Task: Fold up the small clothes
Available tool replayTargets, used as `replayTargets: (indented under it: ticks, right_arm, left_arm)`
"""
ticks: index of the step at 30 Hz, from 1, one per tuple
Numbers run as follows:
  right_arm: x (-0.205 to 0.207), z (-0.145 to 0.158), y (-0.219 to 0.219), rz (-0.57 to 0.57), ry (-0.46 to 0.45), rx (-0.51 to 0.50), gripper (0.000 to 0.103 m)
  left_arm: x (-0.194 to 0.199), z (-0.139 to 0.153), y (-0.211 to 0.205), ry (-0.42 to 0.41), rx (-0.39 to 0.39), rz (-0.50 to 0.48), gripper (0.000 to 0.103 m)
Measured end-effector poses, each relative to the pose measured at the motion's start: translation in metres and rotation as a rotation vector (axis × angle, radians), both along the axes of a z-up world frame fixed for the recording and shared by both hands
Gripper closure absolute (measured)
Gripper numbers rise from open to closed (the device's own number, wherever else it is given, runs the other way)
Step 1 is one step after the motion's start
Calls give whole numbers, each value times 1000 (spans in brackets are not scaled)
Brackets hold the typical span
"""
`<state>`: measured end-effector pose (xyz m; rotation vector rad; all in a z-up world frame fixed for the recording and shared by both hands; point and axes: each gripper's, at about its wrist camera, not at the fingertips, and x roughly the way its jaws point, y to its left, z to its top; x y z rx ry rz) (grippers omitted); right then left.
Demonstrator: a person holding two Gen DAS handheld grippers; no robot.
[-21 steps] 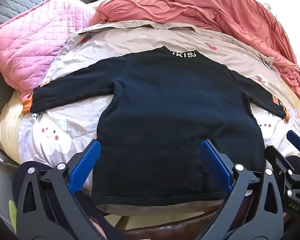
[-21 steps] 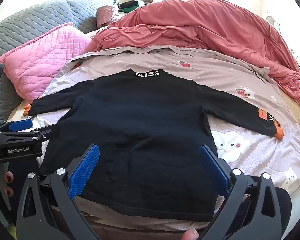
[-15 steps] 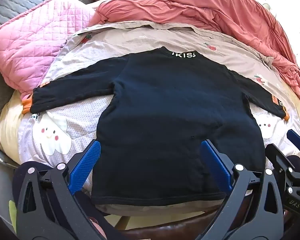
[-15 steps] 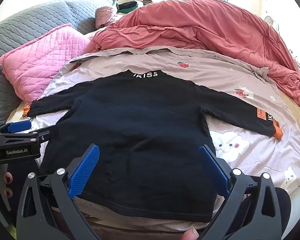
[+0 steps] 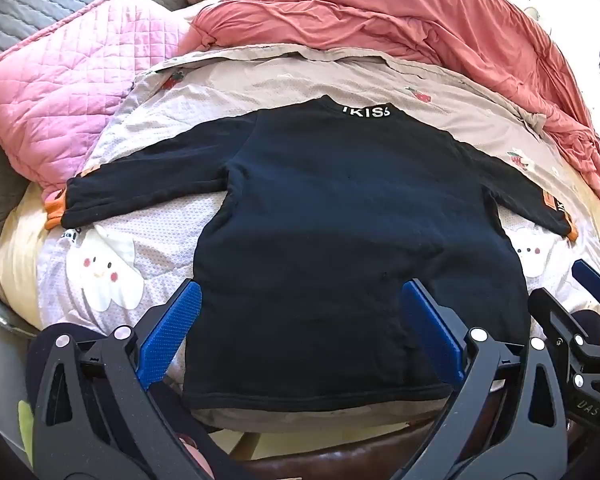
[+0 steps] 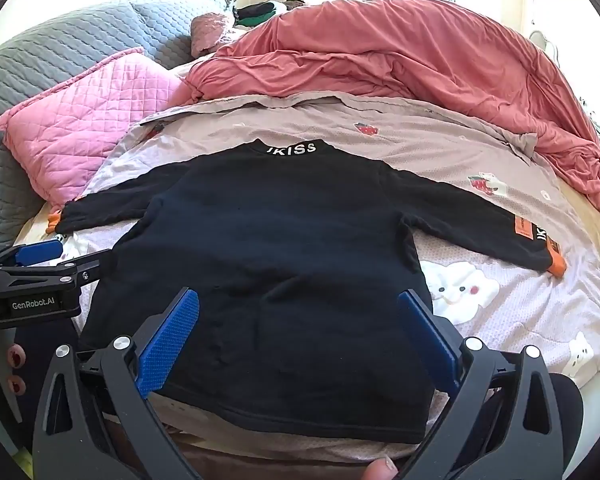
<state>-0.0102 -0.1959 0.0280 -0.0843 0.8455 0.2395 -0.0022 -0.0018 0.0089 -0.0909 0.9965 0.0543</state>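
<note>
the sweater point(image 5: 340, 240) lies flat and face down on the bed point(image 5: 284, 88), collar with white lettering at 12 o'clock, hem at 6 o'clock near the bed's edge, both sleeves spread out toward 9 and 3 o'clock, and no fold looks made yet. the main risk is judged to be a one-layer pinch: if a finger catches only the top layer of knit at the hem or a cuff, the fabric will likely drag and bunch and the fold will come out skewed. the hem sits close to the edge, so a pull toward 6 o'clock could slide the whole garment off the bed. the printed sheet point(image 6: 500, 312) beneath is loose and soft, and a low grab could take it up together with the sweater. the two tools are near each other, so crossing paths during a sleeve fold could make them knock together. the left gripper point(image 5: 300, 328) hovers above the hem, pointing toward 12 o'clock, its blue fingers point(image 5: 172, 332) spread wide and holding nothing, one over the sweater's left edge and one over its body. the right gripper point(image 6: 298, 336) hangs in much the same pose over the hem, fingers point(image 6: 428, 332) wide apart and empty, not touching the cloth as far as can be told. in the right view the left tool shows at 9 o'clock, beside the sweater's left side.
</note>
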Motion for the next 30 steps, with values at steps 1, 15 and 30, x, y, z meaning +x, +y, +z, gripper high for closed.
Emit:
replayTargets:
  ticks: [1,15,30]
  right_arm:
    - [-1,-1,3,-3,-3,-2,4]
    - [-3,0,3,2,-11,-3,4]
    - [-2,0,1,-4,-13,0,4]
  left_arm:
    - [0,0,0,1,1,0,9]
    - [0,-3,1,-4,7,-1,9]
    - [0,-2,2,-7,7,0,9]
